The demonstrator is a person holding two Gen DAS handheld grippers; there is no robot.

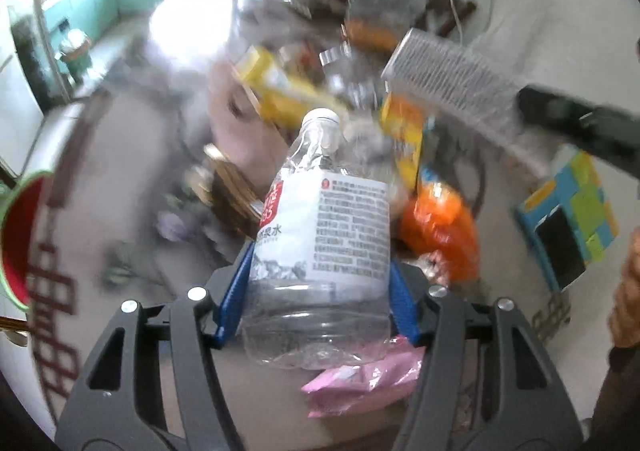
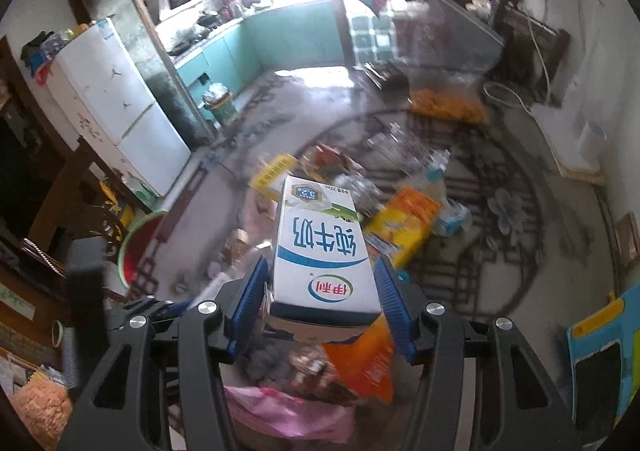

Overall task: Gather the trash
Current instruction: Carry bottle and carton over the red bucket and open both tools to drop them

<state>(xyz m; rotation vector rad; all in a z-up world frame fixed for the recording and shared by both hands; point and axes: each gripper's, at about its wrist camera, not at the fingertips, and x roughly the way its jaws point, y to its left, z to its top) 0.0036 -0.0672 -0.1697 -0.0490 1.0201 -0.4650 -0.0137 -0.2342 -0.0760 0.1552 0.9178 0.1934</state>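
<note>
My left gripper (image 1: 320, 283) is shut on a clear plastic water bottle (image 1: 324, 235) with a white label and white cap, held above the floor. My right gripper (image 2: 320, 287) is shut on a white and blue milk carton (image 2: 322, 251), also lifted. Below lies a blurred litter pile on the patterned floor: a yellow box (image 2: 404, 223), an orange wrapper (image 1: 440, 227), a pink plastic bag (image 2: 288, 415) and crumpled clear bottles (image 2: 400, 155). The pink bag also shows in the left wrist view (image 1: 360, 379).
A red basin with a green rim (image 1: 18, 235) sits at the left, also in the right wrist view (image 2: 136, 247). A white fridge (image 2: 116, 103), a green bin (image 2: 218, 101), a grey comb-like object (image 1: 452, 79) and a colourful stool (image 1: 568, 211) stand around.
</note>
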